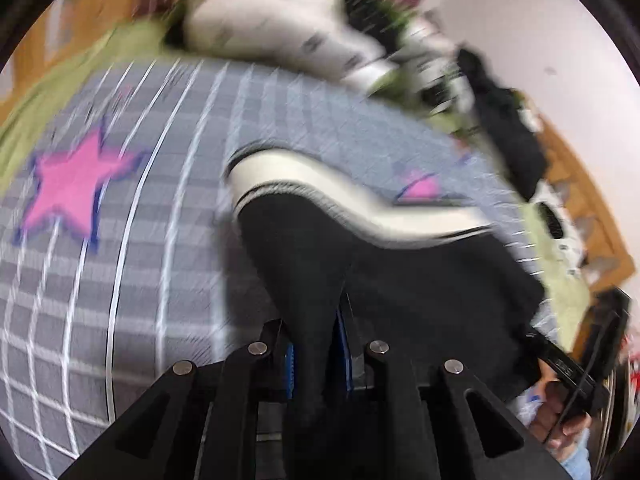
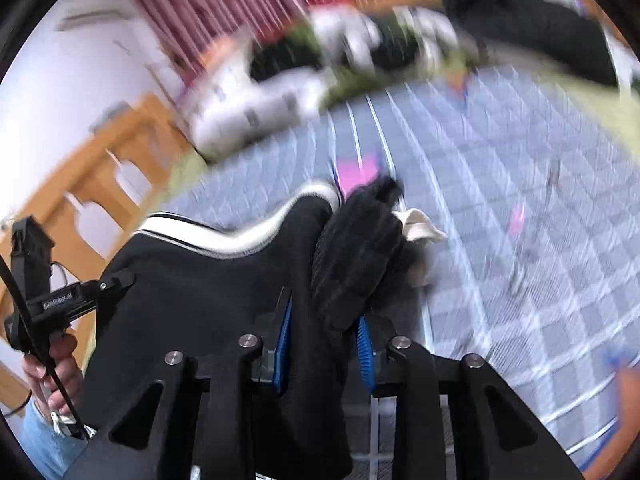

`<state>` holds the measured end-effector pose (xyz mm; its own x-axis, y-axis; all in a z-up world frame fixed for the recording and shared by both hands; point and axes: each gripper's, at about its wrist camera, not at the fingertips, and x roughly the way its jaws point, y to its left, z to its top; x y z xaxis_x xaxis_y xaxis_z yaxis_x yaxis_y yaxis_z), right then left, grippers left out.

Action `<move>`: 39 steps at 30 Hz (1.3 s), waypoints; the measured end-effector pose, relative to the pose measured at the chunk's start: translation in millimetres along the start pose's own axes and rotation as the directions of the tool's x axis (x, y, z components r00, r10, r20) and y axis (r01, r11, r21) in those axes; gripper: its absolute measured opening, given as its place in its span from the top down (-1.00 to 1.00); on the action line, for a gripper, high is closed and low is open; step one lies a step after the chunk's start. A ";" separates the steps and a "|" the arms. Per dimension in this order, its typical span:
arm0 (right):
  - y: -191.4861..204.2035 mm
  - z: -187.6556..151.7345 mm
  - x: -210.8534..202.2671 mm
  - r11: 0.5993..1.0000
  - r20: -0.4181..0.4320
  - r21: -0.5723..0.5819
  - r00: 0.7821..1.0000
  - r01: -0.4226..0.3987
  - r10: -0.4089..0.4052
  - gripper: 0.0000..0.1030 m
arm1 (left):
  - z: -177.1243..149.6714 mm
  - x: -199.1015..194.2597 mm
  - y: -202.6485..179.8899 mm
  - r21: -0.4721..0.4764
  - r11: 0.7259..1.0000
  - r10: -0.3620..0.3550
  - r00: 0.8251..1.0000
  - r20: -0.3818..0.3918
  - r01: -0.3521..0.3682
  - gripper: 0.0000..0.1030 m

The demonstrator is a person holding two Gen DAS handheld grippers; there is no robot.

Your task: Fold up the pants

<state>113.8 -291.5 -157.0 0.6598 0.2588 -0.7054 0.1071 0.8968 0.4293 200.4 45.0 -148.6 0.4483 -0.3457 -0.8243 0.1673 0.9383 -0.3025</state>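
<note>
Black pants (image 1: 400, 280) with a white side stripe (image 1: 320, 184) hang between both grippers above a grey checked bedspread (image 1: 160, 208) with pink stars. My left gripper (image 1: 318, 344) is shut on a fold of the black fabric. My right gripper (image 2: 324, 336) is shut on a bunched end of the pants (image 2: 356, 248), where a cream tag (image 2: 420, 228) sticks out. The right gripper shows at the lower right of the left wrist view (image 1: 568, 364); the left gripper shows at the left of the right wrist view (image 2: 60, 304). Both views are motion-blurred.
A white patterned pillow (image 1: 280, 28) and a pile of dark clothes (image 1: 508, 128) lie at the head of the bed. A wooden bed frame (image 2: 104, 168) runs along the side, by a white wall. A green sheet (image 1: 52, 116) edges the bedspread.
</note>
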 end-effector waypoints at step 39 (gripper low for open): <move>-21.1 52.0 46.7 0.942 -0.041 -0.315 0.990 0.114 -0.133 0.77 | -19.4 -59.2 0.0 0.028 0.975 0.210 0.959 0.191 -0.219 -0.14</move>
<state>181.0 -317.0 -169.6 0.6086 0.1515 -0.7789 -0.0579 0.9875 0.1469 156.8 65.6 -109.1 0.6328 -0.1352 -0.7624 0.0899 0.9908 -0.1011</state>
